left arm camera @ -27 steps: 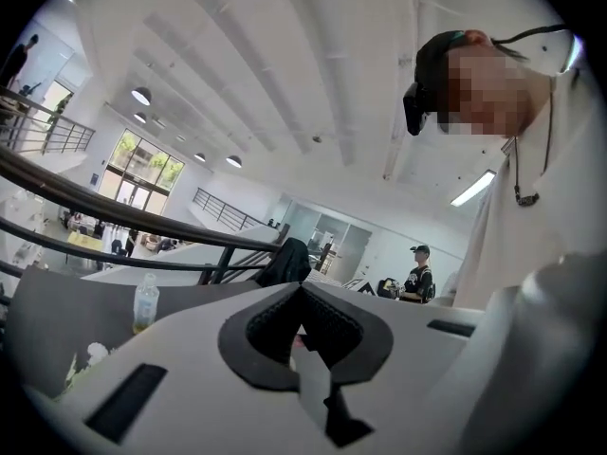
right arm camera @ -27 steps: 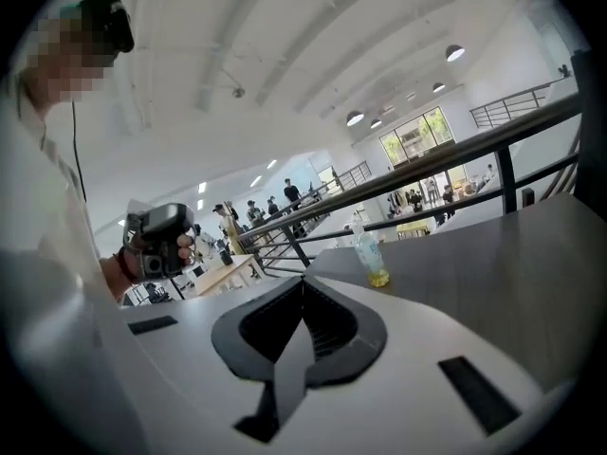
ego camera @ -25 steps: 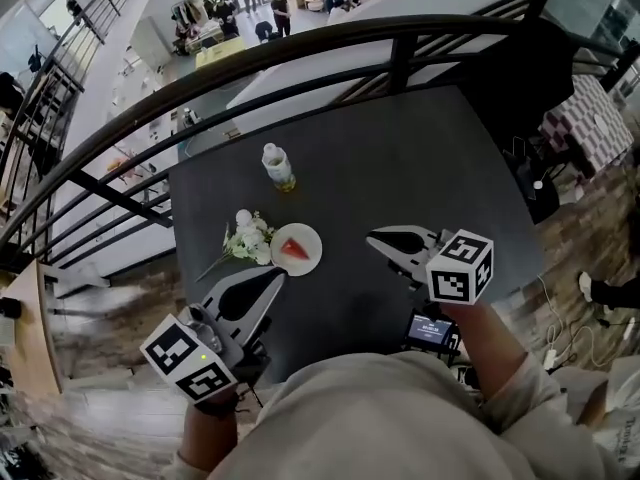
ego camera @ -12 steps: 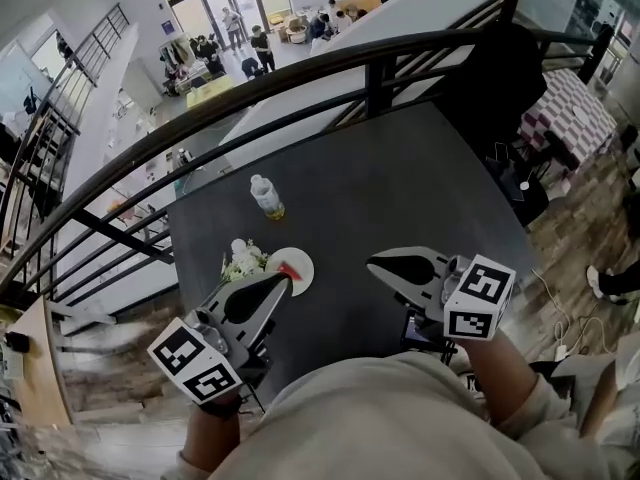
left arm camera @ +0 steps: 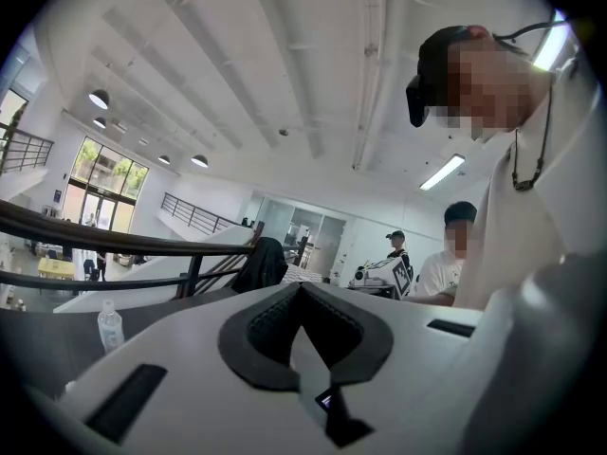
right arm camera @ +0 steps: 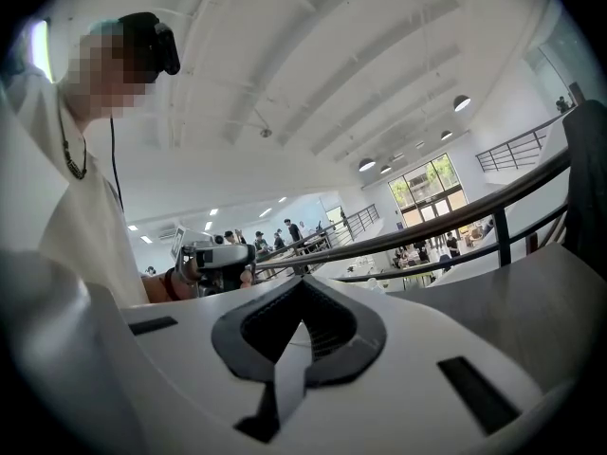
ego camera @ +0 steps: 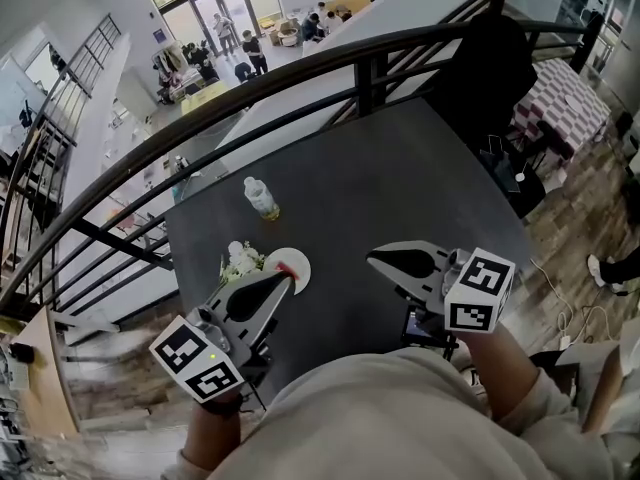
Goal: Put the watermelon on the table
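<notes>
Daylight floods in through the tall windows (ego camera: pixel 215 3) at the far end, and the hall reads bright and even. The dark table (ego camera: pixel 400 188) stays matte. Fisheye bends the railing (ego camera: pixel 372 63) into an arc, and the floor (ego camera: pixel 90 408) at lower left smears. Both gripper views sit inside a black ring, with a strip light (left arm camera: pixel 444 172) and round lamps (left arm camera: pixel 100 98) glowing overhead.

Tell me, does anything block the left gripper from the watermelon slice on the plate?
Nothing visible does. The left gripper, shut and empty, points at the watermelon slice on the white plate; the flowers lie off to the side.
</notes>
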A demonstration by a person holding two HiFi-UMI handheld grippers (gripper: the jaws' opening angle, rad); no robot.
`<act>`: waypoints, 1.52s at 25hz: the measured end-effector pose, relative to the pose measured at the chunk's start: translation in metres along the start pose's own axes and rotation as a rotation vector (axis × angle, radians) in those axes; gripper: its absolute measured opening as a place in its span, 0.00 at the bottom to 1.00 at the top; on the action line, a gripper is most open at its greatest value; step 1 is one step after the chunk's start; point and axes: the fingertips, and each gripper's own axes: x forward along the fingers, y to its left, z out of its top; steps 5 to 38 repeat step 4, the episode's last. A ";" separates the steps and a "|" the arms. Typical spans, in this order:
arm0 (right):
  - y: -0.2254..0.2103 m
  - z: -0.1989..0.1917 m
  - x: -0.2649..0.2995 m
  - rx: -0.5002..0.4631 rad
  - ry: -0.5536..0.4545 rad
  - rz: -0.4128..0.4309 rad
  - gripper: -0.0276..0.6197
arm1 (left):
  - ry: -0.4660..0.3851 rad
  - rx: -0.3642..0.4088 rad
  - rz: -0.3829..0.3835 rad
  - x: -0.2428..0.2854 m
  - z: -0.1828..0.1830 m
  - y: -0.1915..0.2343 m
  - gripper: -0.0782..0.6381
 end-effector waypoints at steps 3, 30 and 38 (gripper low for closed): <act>-0.001 0.002 -0.002 -0.003 -0.004 0.000 0.06 | 0.001 -0.001 0.001 0.001 0.000 -0.001 0.11; -0.001 0.003 -0.002 -0.004 -0.005 0.000 0.06 | 0.001 0.000 0.002 0.001 0.000 -0.002 0.11; -0.001 0.003 -0.002 -0.004 -0.005 0.000 0.06 | 0.001 0.000 0.002 0.001 0.000 -0.002 0.11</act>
